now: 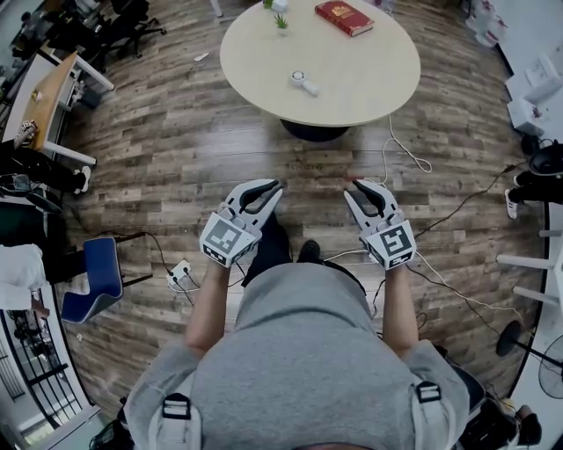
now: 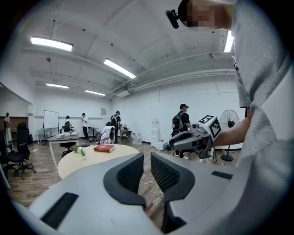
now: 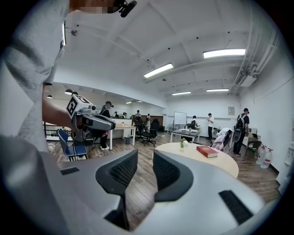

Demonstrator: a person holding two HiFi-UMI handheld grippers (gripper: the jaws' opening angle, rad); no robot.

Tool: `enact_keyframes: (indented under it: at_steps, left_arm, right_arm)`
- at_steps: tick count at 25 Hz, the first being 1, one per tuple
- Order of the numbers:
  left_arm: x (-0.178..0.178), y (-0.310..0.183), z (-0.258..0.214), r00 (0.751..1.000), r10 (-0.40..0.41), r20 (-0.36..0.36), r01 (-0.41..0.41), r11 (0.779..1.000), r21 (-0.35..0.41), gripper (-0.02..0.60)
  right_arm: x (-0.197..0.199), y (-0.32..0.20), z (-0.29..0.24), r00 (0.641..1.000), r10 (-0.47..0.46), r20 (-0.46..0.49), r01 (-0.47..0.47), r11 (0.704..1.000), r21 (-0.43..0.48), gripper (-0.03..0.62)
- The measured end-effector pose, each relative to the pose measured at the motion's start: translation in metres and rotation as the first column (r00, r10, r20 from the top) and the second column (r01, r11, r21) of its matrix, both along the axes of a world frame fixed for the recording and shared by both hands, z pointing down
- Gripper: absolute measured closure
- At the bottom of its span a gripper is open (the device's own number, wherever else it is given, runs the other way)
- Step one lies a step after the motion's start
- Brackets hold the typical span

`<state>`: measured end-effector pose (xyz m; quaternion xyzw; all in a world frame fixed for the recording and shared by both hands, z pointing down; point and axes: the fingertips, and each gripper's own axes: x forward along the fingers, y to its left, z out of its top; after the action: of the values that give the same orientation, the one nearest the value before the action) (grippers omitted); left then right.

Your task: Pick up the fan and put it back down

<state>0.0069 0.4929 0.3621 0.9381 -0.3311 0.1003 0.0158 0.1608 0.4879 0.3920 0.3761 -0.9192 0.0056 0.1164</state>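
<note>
I see my left gripper (image 1: 266, 188) and my right gripper (image 1: 359, 187) held out side by side over the wood floor (image 1: 176, 149). They are apart from each other and both point toward 12 o'clock. The left gripper's jaws are only a tiny bit apart, with a thin slit between the black pads, and nothing is in the slit. The right gripper's jaws are spread a little wider, and nothing is between them either. Both grippers are empty. The fan (image 1: 303, 83) is small and white. It lies flat near the middle of the round table (image 1: 255, 61), which stands at 12 o'clock from the grippers and well apart from them. No gripper touches the fan. A red book (image 1: 344, 17) lies on the table at 1 o'clock from the fan, near the far edge. A little green plant (image 1: 281, 21) stands at 11 o'clock from the fan. A white cord (image 1: 406, 151) runs across the floor at 4 o'clock from the table. A blue chair (image 1: 97, 277) sits at 8 o'clock from the left gripper.
</note>
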Motion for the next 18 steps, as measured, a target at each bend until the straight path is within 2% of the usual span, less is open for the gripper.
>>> enact_keyframes:
  at_steps: [7,15,18]
  left_arm:
    - [0.001,-0.005,0.000,1.000,0.010,0.000,-0.010,1.000,-0.005,0.431]
    - [0.004,-0.013,0.008,1.000,0.028,0.014,-0.027,0.999,-0.037,0.363]
    - [0.007,-0.018,0.011,0.999,0.037,0.024,-0.036,0.999,-0.029,0.347]
  right_arm:
    - [-0.005,-0.007,0.003,1.000,-0.018,-0.013,0.018,1.000,0.007,0.367]
    - [-0.012,-0.017,0.012,1.000,-0.030,-0.008,0.030,0.999,-0.016,0.266]
    - [-0.010,-0.022,0.013,1.000,-0.030,-0.004,0.030,0.999,-0.027,0.249]
